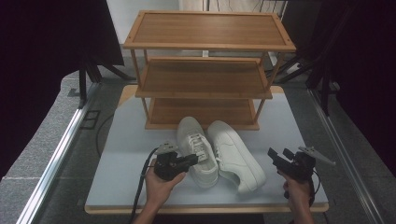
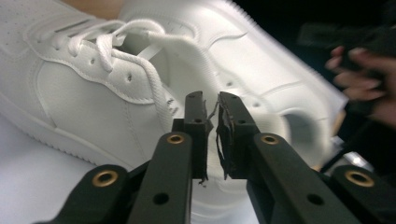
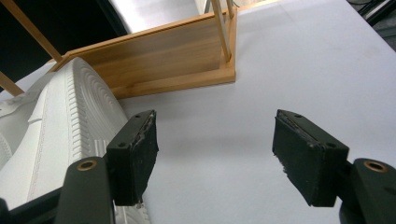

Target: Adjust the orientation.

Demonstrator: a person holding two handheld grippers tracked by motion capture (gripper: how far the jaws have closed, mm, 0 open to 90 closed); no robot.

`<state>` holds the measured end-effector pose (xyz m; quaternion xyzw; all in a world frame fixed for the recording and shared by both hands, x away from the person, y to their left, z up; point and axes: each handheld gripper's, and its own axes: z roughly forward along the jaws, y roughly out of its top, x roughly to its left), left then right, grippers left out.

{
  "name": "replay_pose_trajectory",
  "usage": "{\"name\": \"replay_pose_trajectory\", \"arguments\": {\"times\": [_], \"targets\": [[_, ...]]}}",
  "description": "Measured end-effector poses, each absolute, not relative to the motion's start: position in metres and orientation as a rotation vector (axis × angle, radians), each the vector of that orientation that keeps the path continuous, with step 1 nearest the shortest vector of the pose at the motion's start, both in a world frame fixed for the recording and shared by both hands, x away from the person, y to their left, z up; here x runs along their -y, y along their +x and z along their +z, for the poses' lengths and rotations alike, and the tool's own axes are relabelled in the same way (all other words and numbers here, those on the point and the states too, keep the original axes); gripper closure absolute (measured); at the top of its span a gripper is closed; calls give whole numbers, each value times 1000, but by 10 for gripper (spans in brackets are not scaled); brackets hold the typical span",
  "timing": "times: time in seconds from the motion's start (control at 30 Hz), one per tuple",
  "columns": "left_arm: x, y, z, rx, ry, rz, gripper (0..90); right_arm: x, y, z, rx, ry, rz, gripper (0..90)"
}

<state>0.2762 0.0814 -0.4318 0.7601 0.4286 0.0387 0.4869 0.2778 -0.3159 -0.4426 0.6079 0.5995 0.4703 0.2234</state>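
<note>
Left shoe (image 1: 198, 151): white lace-up sneaker, lying on the table (image 1: 121, 154) in front of the rack, toe toward 12 o'clock, heel toward 6 o'clock in the high view; it touches the other shoe along its inner side.
Right shoe (image 1: 236, 156): matching white sneaker at 3 o'clock of the left shoe, toe toward 11 o'clock, heel toward 5 o'clock; its ribbed sole (image 3: 86, 116) fills the left of the right gripper view.
Left gripper (image 1: 194, 160): held at 9 o'clock of the left shoe, pointing toward 3 o'clock at its lace area; in the left gripper view (image 2: 212, 116) the jaws stand almost together, a thin slit between the pads; whether they pinch any part of the shoe cannot be told.
Right gripper (image 1: 279, 155): at 3 o'clock of the right shoe, clear of it, jaws wide apart with bare table between them (image 3: 215, 154).
Rack (image 1: 205, 70): three-tier wooden shelf at 12 o'clock of both shoes, its bottom tier (image 3: 177, 70) just behind the toes.
Laces (image 2: 116, 51): white, tied loosely, running down the tongue toward the pads.
</note>
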Motion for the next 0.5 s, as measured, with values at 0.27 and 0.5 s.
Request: {"name": "replay_pose_trajectory", "arguments": {"times": [0.27,0.5], "targets": [[-61,283,-449,-1053,1971,92,889,317,277,-443,-1653,1684,1296,304],[-64,277,-447,-1072,1969,106,899,321,276,-444,-1642,1702,1294,305]]}}
